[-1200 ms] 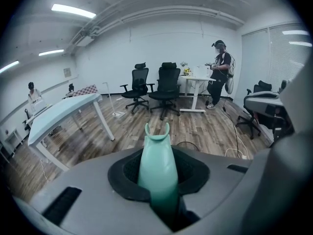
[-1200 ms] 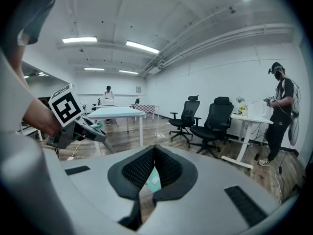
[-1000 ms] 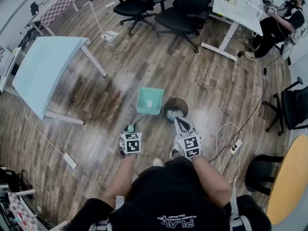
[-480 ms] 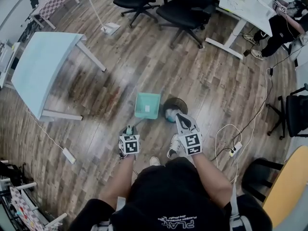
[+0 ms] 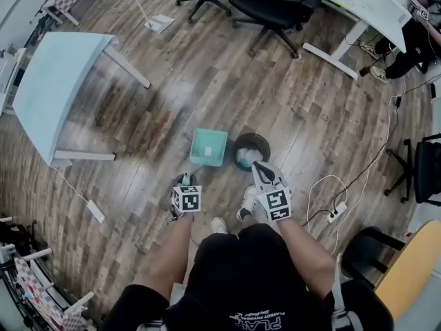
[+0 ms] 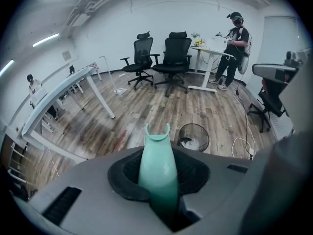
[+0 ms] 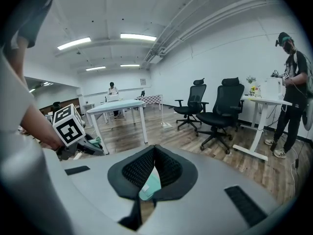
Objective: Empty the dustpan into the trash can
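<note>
My left gripper (image 5: 186, 181) is shut on the long handle of a teal dustpan (image 5: 208, 147). The pan sits low over the wood floor, just left of a round black mesh trash can (image 5: 251, 152) that has white trash in it. In the left gripper view the teal handle (image 6: 157, 168) runs up between the jaws of the left gripper (image 6: 157, 185), with the trash can (image 6: 194, 137) beyond it to the right. My right gripper (image 5: 262, 167) is shut on nothing, its tip over the can's near rim. In the right gripper view the right gripper (image 7: 154, 153) has the dustpan (image 7: 149, 187) showing below its pads.
A pale blue table (image 5: 58, 88) stands at the left. Black office chairs (image 5: 275, 5) and a white desk (image 5: 372, 2) are at the back. A white cable and power strip (image 5: 335, 209) lie on the floor at the right. A person (image 6: 235, 48) stands at the desk.
Both grippers have sunk toward the floor. The dustpan has come down with the left gripper and looks smaller beside the trash can.
</note>
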{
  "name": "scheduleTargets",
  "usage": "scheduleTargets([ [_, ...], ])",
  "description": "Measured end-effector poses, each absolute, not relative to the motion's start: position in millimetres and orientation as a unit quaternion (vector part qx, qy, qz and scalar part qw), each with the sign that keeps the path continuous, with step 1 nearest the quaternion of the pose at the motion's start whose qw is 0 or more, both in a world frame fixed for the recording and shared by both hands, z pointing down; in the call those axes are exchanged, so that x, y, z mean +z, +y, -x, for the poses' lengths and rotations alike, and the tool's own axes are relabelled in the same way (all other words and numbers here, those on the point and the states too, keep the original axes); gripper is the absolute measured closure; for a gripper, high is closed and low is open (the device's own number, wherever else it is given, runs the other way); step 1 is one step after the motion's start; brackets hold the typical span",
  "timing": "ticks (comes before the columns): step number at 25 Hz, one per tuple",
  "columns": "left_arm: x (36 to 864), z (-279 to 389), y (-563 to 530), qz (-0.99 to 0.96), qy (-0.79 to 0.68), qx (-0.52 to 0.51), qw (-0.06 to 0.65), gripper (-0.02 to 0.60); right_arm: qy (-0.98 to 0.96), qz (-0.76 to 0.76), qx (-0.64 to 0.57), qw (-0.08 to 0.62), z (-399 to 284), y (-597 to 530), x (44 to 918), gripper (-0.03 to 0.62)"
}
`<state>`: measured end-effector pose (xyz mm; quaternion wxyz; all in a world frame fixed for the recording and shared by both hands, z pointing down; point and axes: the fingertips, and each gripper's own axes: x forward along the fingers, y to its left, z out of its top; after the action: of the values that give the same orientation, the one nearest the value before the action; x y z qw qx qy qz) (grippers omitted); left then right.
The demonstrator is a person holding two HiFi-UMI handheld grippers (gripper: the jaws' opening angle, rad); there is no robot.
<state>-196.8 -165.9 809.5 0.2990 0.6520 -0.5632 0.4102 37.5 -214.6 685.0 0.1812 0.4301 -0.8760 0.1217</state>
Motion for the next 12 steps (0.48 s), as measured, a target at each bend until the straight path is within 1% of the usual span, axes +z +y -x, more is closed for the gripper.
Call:
scheduleTargets([
  [12,850.9,185.5,-188.2,-0.626,-0.567,0.414,0.340,0.482,-0.883,-0.397,0.141,0.207,-40.3,-223.3,716.0,0.571],
])
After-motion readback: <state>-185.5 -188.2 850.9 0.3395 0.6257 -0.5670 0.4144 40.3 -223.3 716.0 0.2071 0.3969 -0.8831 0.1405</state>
